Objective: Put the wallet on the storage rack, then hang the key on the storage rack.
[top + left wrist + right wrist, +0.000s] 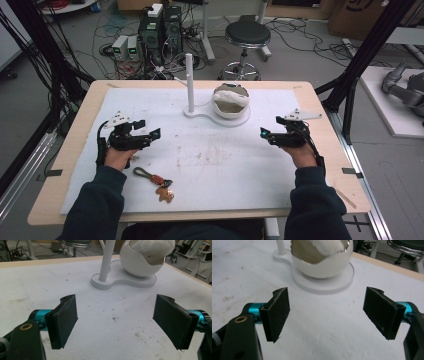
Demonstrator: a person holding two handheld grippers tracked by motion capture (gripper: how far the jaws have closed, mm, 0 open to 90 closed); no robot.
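A white mat (pixel 150 115) is spread over the table. At its far centre, a white stand w/ post and egg-shaped bowl (pixel 231 101) is set. L gripper (pixel 156 133) and R gripper (pixel 263 133) are held released, nothing between pads. Keychain (pixel 156 183) is seen just beside L wrist, towards the near edge, long axis diagonal; L hand is nearer.

1. Left gripper (pixel 155 134): held in the left hand (pixel 119 156) at the left of the high view, jaws wide apart, nothing between them, pointing inward.
2. Right gripper (pixel 263 133): held in the right hand (pixel 302 155) at the right, jaws wide apart, empty, pointing inward.
3. Forearms in dark sleeves enter from the bottom edge.
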